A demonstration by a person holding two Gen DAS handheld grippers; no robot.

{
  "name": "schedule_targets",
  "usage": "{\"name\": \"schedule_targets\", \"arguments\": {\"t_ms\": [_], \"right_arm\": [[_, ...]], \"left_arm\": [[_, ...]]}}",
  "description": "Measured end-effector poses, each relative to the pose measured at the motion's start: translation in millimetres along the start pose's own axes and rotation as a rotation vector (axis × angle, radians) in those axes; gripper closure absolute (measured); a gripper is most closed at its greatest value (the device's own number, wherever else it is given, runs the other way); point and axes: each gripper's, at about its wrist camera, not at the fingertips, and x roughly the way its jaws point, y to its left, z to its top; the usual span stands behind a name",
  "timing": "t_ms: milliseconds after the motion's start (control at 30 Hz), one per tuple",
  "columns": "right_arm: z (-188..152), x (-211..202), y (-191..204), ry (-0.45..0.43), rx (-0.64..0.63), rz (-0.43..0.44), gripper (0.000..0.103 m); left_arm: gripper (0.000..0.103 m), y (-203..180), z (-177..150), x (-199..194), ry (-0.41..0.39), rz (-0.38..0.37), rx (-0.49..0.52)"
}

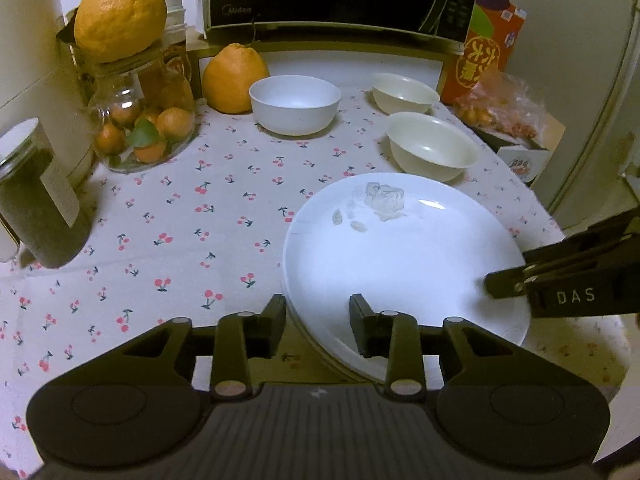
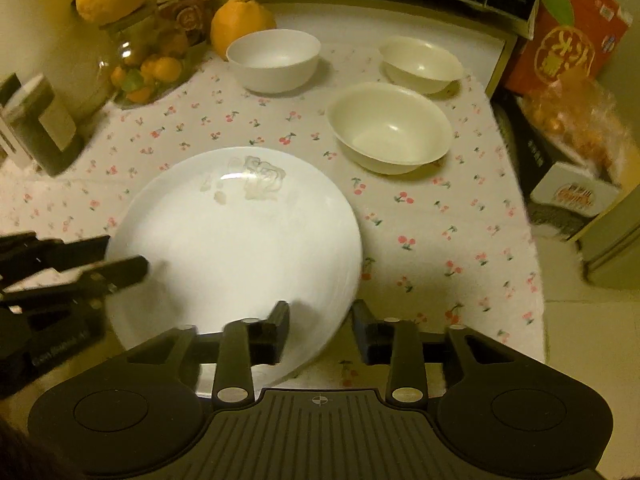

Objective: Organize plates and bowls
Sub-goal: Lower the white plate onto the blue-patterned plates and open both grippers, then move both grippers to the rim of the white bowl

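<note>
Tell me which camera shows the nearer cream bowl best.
The right wrist view: the nearer cream bowl sits large and near centre, its whole rim and inside visible. The left wrist view shows the same bowl smaller, farther off toward the right, beyond the plate.

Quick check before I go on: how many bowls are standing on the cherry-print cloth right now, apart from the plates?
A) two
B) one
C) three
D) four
C: behind the white plate stand a white bowl near the orange fruit and two cream bowls, one nearer and one farther back, all upright and apart from each other.
</note>
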Motion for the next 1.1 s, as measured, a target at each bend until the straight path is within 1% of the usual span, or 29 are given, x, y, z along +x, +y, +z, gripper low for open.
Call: {"name": "schedule_targets", "arguments": {"t_ms": [33, 100, 133, 167, 233, 300, 367, 433, 500, 567, 667, 867, 1000, 1100], "right_arm": [[0.6, 0.3, -1.6, 0.003, 0.012, 0.014, 0.055], [1.4, 0.7, -2.1, 0.002, 0.015, 0.019, 0.050], [1.5, 0.7, -1.8, 0.002, 0.011, 0.018, 0.049], [1.6, 0.9, -1.5, 0.004, 0.008, 0.019, 0.048], [1.9, 1.4, -0.9, 0.007, 0.006, 0.023, 0.039], [2.5, 1.0, -1.1, 0.004, 0.005, 0.024, 0.034], [3.9, -0.3, -1.9, -0.001, 0.006, 0.026, 0.032], [6.2, -2.3, -4.0, -0.009, 0.017, 0.034, 0.028], [9.5, -4.7, -6.5, -0.020, 0.032, 0.041, 0.025], [12.9, -7.6, -8.7, -0.034, 0.044, 0.052, 0.021], [18.8, -12.6, -11.5, -0.058, 0.069, 0.065, 0.017], [36.0, -24.7, -13.1, -0.106, 0.102, 0.103, 0.011], [53.4, -33.1, -12.1, -0.135, 0.124, 0.133, 0.010], [69.1, -37.8, -14.6, -0.149, 0.164, 0.164, 0.009]], "left_arm": [[0.068, -0.2, 0.5, 0.3, 0.003, -0.003, -0.001], [0.061, 0.4, 1.3, 0.9, 0.004, -0.008, -0.008], [0.057, 0.9, 1.7, 1.3, 0.005, -0.010, -0.013], [0.054, 1.4, 2.0, 1.8, 0.007, -0.012, -0.016], [0.050, 2.1, 2.6, 2.6, 0.012, -0.014, -0.021], [0.045, 2.7, 3.2, 2.7, 0.015, -0.016, -0.027], [0.035, 3.5, 4.3, 2.5, 0.019, -0.022, -0.035], [0.028, 4.5, 5.7, 2.4, 0.028, -0.025, -0.046], [0.024, 5.7, 7.3, 1.9, 0.035, -0.024, -0.063], [0.016, 6.9, 9.0, 0.9, 0.039, -0.020, -0.078], [0.009, 9.1, 12.9, -1.3, 0.041, -0.007, -0.090], [0.001, 18.4, 27.5, -8.0, 0.048, 0.026, -0.121], [0.001, 30.8, 42.5, -12.9, 0.029, 0.056, -0.152], [0.001, 37.3, 54.5, -13.1, 0.013, 0.085, -0.158]]}}
